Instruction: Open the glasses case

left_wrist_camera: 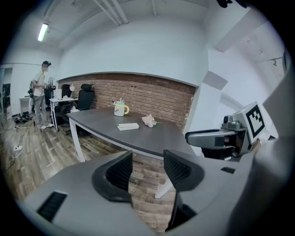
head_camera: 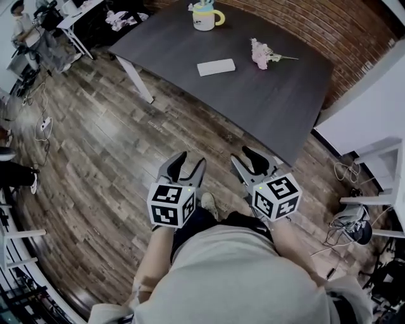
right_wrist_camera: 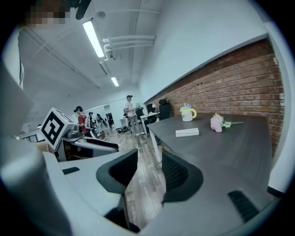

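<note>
1. The left claw [head_camera: 188,163] stood with its jaws apart. In the left gripper view [left_wrist_camera: 147,161] only floor planks showed between the ribbed pads, so it held nothing.
2. The right claw [head_camera: 247,158] also had its jaws apart. The right gripper view [right_wrist_camera: 150,168] showed bare floor in the gap and no object.
3. Both claws were held side by side and near each other, in front of the person's body and over the wooden floor [head_camera: 107,164]. Both pointed toward the table and stood short of its near edge. The marker cubes [head_camera: 171,204] sat at their rear ends, toward the person.
4. A light shoe [head_camera: 207,204] showed on the floor between the two claws, just below them in the head view.
5. The dark grey table [head_camera: 253,101] lay ahead, with white legs and its far side along a brick wall [head_camera: 342,31].
6. The glasses case [head_camera: 216,67] was a flat white oblong lying near the middle of the table. It was well apart from both claws and untouched. It looked shut, though it was small in every view.
7. A pink flower [head_camera: 261,54] lay to the right of the case, its stem pointing away from the case. A white mug [head_camera: 205,18] with a yellow handle stood beyond the case, near the far edge.
8. Other people [right_wrist_camera: 129,108] stood by desks at the far end of the room.
</note>
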Action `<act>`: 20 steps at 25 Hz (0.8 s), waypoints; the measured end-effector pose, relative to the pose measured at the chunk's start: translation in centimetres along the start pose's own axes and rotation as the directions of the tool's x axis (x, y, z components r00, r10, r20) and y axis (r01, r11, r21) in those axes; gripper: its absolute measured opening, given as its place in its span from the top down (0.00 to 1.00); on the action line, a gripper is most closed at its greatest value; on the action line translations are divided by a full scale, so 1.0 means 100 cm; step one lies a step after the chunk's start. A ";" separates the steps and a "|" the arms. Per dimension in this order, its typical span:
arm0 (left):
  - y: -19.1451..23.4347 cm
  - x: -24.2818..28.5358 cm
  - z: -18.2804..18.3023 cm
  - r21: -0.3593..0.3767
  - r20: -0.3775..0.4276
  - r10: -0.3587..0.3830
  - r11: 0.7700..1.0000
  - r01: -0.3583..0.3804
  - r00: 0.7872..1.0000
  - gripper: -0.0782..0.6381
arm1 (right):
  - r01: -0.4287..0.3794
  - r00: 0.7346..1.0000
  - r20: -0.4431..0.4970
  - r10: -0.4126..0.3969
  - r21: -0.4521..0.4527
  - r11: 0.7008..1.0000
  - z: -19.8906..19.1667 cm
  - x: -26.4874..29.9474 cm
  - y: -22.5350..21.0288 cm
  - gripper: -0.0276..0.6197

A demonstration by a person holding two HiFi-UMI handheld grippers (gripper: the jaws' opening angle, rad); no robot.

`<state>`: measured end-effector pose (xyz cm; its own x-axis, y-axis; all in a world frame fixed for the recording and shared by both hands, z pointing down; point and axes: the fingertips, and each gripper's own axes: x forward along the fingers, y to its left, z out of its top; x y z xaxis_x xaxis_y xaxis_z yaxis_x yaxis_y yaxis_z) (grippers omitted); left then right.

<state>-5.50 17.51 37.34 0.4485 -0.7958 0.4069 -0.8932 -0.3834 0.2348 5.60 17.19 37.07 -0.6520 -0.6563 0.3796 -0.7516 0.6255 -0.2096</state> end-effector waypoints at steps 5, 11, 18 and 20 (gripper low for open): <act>0.030 0.011 0.005 -0.004 -0.015 -0.036 0.999 0.036 0.999 0.59 | 0.030 0.999 0.024 -0.030 0.016 0.999 0.020 0.026 -0.005 0.71; 0.042 0.018 -0.004 -0.057 -0.028 -0.057 0.997 0.056 0.998 0.59 | 0.058 0.998 0.019 -0.059 0.032 0.998 0.021 0.032 -0.014 0.73; 0.061 0.027 -0.005 -0.066 -0.057 -0.048 0.997 0.044 0.997 0.59 | 0.029 0.999 0.039 -0.030 0.044 0.999 0.031 0.057 -0.020 0.75; 0.067 0.031 -0.003 -0.073 -0.059 -0.037 0.997 0.033 0.998 0.59 | 0.027 0.999 0.031 -0.029 0.050 0.998 0.035 0.065 -0.024 0.75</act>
<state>-10.07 12.61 40.47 0.4825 -0.7519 0.4492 -0.8734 -0.3744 0.3114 2.83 9.99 36.91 -0.6327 -0.6871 0.3571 -0.7733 0.5852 -0.2442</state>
